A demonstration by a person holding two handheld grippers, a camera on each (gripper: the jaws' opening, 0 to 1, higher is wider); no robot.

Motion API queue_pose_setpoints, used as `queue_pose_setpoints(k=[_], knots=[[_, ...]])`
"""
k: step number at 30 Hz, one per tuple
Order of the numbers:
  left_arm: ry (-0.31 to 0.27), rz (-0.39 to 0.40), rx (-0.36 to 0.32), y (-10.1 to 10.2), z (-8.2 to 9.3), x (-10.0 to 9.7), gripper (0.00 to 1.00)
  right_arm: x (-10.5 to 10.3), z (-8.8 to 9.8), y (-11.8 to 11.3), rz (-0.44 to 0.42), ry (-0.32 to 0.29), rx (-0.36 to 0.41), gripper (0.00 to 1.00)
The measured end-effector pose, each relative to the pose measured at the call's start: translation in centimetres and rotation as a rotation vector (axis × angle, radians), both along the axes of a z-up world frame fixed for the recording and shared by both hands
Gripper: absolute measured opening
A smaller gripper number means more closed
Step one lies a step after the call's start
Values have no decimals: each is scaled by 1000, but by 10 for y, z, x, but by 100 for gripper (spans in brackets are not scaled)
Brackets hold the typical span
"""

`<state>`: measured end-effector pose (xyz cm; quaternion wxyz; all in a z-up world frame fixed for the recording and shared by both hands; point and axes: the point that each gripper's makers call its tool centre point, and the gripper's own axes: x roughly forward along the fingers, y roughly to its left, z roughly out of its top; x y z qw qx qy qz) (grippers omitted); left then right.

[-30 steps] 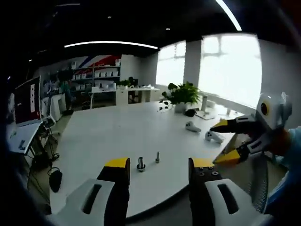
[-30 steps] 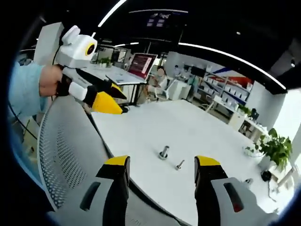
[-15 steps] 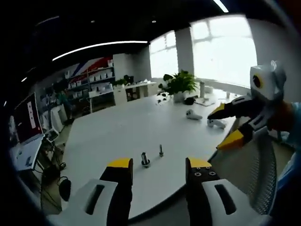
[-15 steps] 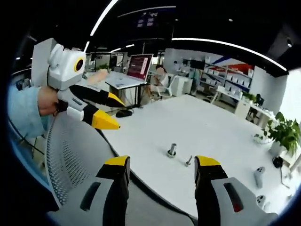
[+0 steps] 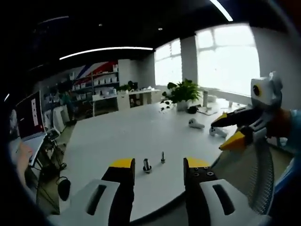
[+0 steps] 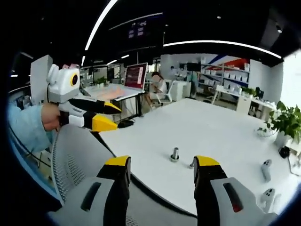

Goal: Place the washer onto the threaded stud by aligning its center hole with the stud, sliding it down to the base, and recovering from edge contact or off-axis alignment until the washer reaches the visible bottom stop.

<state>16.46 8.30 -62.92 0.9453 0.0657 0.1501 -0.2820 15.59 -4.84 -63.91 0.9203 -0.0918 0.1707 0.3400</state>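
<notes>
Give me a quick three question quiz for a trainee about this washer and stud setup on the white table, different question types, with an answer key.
1. True or false: the left gripper is shut on the threaded stud.
2. Multiple choice: the mesh chair back stands A) at the table's near edge, B) on top of the table, C) beside the potted plant.
3. Fill in: the stud stands upright on the white ____, with a small bolt close beside it.

Key
1. False. Its jaws stand apart with nothing between them; the right gripper is open too.
2. A
3. table
</notes>
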Motion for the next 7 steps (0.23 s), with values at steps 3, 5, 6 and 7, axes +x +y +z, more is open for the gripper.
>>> queue_pose_setpoints(k=[3,5,6,7], knots=[[-9,11,14,2,0,2,39,2,-1,-1,-14,-42,-58,58],[-6,27,17,4,-1,4,38,0,-3,2,-2,-34,-72,58],[-6,31,21,5,-1,4,38,1,-3,1,-6,-38,-74,58],[-6,31,28,5,-2,4,38,2,-2,-1,-7,-43,-70,58]])
